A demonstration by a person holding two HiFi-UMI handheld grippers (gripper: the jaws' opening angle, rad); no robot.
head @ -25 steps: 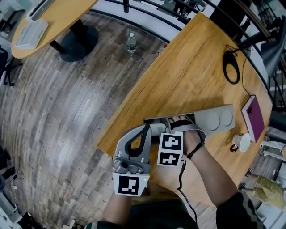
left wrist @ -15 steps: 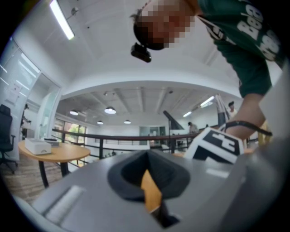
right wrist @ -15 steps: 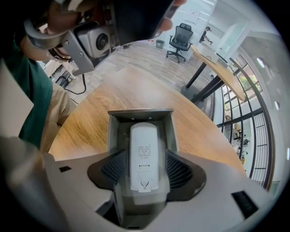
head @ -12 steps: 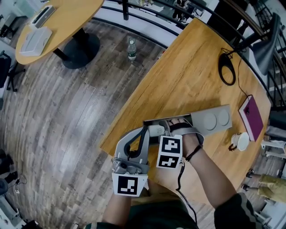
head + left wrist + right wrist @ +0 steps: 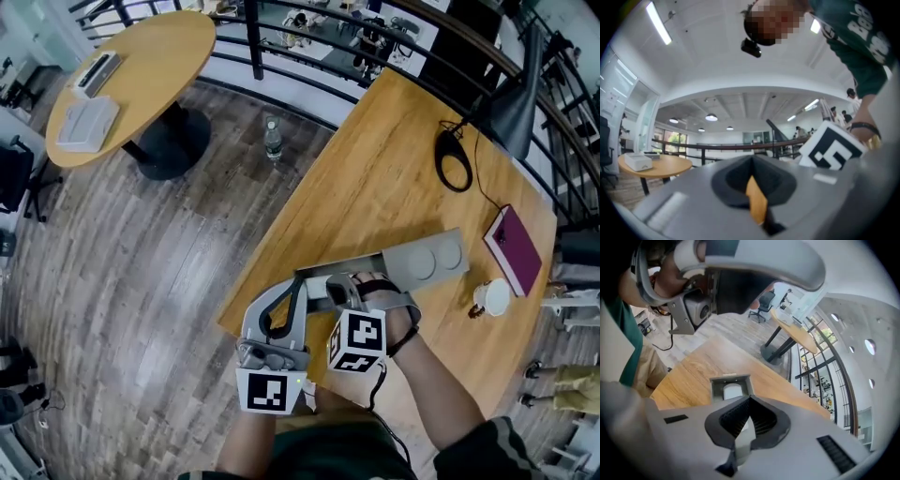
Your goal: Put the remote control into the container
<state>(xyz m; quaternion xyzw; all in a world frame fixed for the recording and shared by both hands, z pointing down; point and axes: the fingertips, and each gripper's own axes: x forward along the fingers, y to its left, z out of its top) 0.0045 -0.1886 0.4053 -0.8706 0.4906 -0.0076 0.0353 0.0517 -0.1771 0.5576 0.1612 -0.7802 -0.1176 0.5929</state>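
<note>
A long grey container (image 5: pixel 427 261) lies on the wooden table (image 5: pixel 384 178); its open end faces my grippers. In the right gripper view the white remote control (image 5: pixel 732 391) lies inside the container (image 5: pixel 716 386), just ahead of the jaws. My right gripper (image 5: pixel 361 286) (image 5: pixel 740 437) hovers at that end with its jaws shut and nothing between them. Beside it on the left, my left gripper (image 5: pixel 298 286) (image 5: pixel 754 199) is shut too and tilts upward, facing the ceiling. The hands hide most of the remote in the head view.
A purple book (image 5: pixel 511 248), a white cup (image 5: pixel 492 298) and a coiled black cable (image 5: pixel 453 159) lie further along the table. The table's left edge runs close to the grippers. A water bottle (image 5: pixel 272 139) stands on the floor near a round table (image 5: pixel 141 66).
Both grippers stay at the container's open end. The right gripper's marker cube has drawn slightly back toward me and tilted. The head view has shifted, showing more of the floor and railing.
</note>
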